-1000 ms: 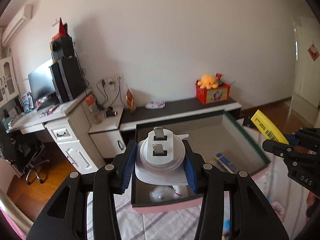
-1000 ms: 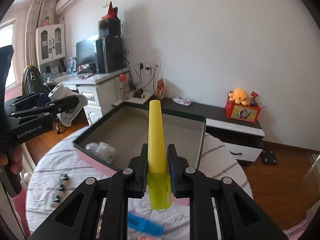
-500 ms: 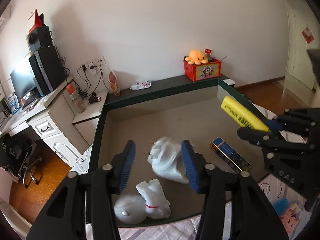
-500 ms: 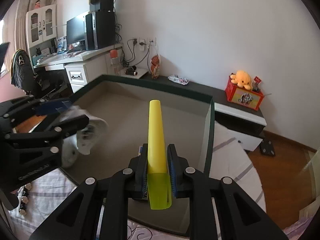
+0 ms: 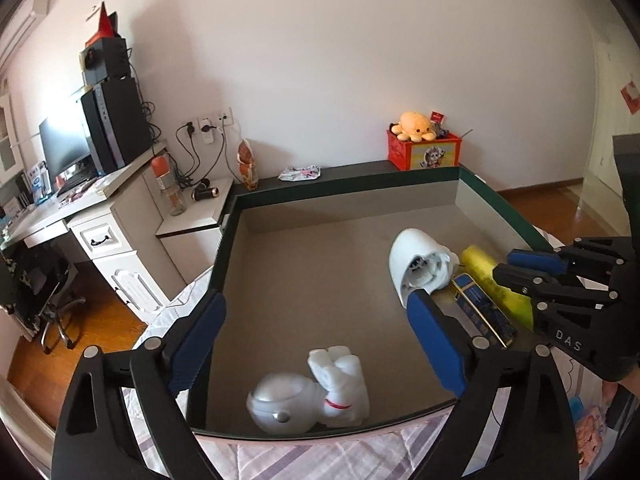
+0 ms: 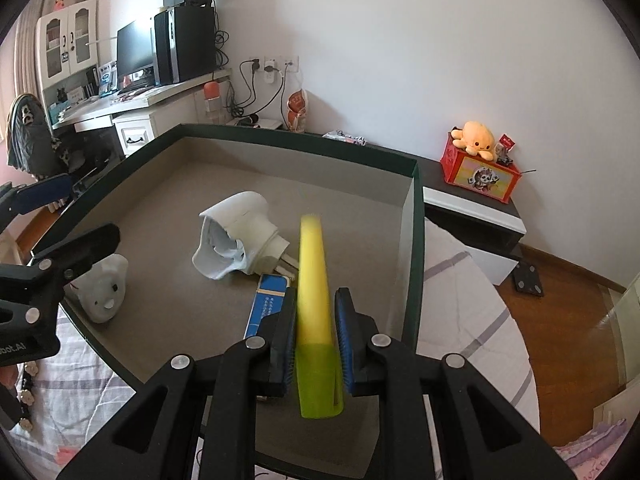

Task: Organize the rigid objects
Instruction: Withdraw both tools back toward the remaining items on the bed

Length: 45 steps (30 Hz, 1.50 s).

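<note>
My left gripper (image 5: 316,308) hangs over the near part of a grey, green-rimmed box (image 5: 344,192); its jaws are opening and nothing is between them. A white plug adapter (image 5: 420,264) lies on its side on the box floor, just beyond the right fingertip. My right gripper (image 6: 316,308) is shut on a yellow tube (image 6: 314,272), which points down into the box beside the adapter (image 6: 240,236). A blue carton (image 6: 268,304) lies under the tube. A white rabbit figure (image 5: 316,396) rests by the near wall.
The box sits on a round table with a striped cloth (image 6: 460,280). Behind it are a low dark cabinet with a red crate and an orange plush (image 5: 424,144), and a white desk with a monitor (image 5: 64,148). Small trinkets (image 6: 24,400) lie on the cloth.
The left gripper let go of the white adapter, which dropped into the box and ended up to the right; its jaws spread wide. The right gripper came down into the box with the yellow tube.
</note>
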{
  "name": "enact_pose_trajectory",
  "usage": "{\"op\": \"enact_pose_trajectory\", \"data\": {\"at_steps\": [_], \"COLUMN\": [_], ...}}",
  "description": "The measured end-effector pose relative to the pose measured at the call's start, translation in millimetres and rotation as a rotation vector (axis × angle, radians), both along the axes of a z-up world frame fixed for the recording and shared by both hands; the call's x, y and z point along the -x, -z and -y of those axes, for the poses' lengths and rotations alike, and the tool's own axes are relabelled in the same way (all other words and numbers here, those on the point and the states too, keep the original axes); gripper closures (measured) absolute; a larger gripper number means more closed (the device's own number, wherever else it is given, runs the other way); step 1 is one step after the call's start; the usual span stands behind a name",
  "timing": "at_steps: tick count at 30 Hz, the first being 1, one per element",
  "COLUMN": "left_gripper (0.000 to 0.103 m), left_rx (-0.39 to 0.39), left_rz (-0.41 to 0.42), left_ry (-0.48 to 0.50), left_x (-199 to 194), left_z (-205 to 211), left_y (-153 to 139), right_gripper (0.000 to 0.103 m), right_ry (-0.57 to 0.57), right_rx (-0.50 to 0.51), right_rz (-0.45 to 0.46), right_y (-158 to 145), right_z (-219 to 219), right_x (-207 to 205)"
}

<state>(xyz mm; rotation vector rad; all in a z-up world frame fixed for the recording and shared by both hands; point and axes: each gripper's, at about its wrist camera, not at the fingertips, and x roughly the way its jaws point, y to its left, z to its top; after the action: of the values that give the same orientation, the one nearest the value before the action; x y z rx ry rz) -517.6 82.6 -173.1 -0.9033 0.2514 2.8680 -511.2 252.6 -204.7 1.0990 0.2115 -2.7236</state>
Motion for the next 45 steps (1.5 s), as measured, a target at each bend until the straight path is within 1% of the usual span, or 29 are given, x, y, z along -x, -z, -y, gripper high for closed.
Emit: {"op": "enact_pose_trajectory", "data": {"at_steps": [1, 2, 3, 5, 8, 10, 11, 14, 16, 19, 22, 23, 25, 27, 29, 34, 40, 45], "left_gripper": [0.007, 0.007, 0.006, 0.006, 0.004, 0.0, 0.0, 0.0, 0.0, 0.0, 0.0, 0.0, 0.0, 0.0, 0.0, 0.0, 0.0, 0.0], "left_rx": [-0.003, -0.005, -0.008, -0.015, -0.027, -0.039, -0.044, -0.046, -0.046, -0.038, -0.011, -0.013, -0.043, -0.071, -0.077, -0.081, -0.072, -0.077], "left_rz": [-0.001, -0.002, -0.005, -0.019, -0.056, -0.09, -0.105, -0.149, -0.179, -0.219, -0.246, -0.252, -0.257, -0.275, -0.287, -0.31, -0.328, -0.344], "left_ry": [-0.004, -0.008, -0.013, -0.028, -0.065, -0.083, -0.085, -0.097, -0.094, -0.105, -0.123, -0.13, -0.137, -0.147, -0.161, -0.157, -0.144, -0.157], "left_x": [0, 0, 0, -3, -15, -32, -39, -68, -92, -131, -168, -180, -204, -231, -251, -300, -336, -352], "left_z": [3, 5, 8, 14, 28, 36, 39, 47, 51, 56, 62, 64, 70, 76, 80, 84, 91, 97], "left_y": [0, -1, -2, -7, -19, -32, -37, -56, -68, -82, -90, -91, -96, -98, -100, -102, -108, -111], "right_gripper": [0.082, 0.075, 0.062, 0.048, 0.045, 0.034, 0.022, 0.021, 0.021, 0.017, 0.006, 0.0, 0.0, 0.0, 0.0, 0.0, 0.0, 0.0], "right_ry": [-0.001, 0.002, 0.012, 0.025, 0.023, 0.028, 0.033, 0.024, 0.033, 0.049, 0.075, 0.091, 0.104, 0.104, 0.11, 0.122, 0.122, 0.128], "right_rx": [0.005, 0.008, 0.006, 0.012, 0.045, 0.058, 0.064, 0.097, 0.1, 0.103, 0.082, 0.069, 0.058, 0.079, 0.085, 0.088, 0.099, 0.091], "right_rz": [-0.005, -0.013, -0.027, -0.061, -0.091, -0.121, -0.139, -0.194, -0.227, -0.268, -0.3, -0.316, -0.345, -0.355, -0.373, -0.405, -0.421, -0.432], "right_y": [-1, -3, -6, -14, -28, -39, -46, -67, -78, -91, -100, -102, -106, -109, -110, -116, -120, -120], "right_z": [1, 0, -1, -2, -7, -9, -10, -12, -9, -7, -4, -4, -3, -3, -1, 5, 9, 11], "right_x": [0, -1, -3, -10, -23, -37, -46, -79, -98, -132, -162, -175, -198, -223, -243, -289, -324, -346]}}
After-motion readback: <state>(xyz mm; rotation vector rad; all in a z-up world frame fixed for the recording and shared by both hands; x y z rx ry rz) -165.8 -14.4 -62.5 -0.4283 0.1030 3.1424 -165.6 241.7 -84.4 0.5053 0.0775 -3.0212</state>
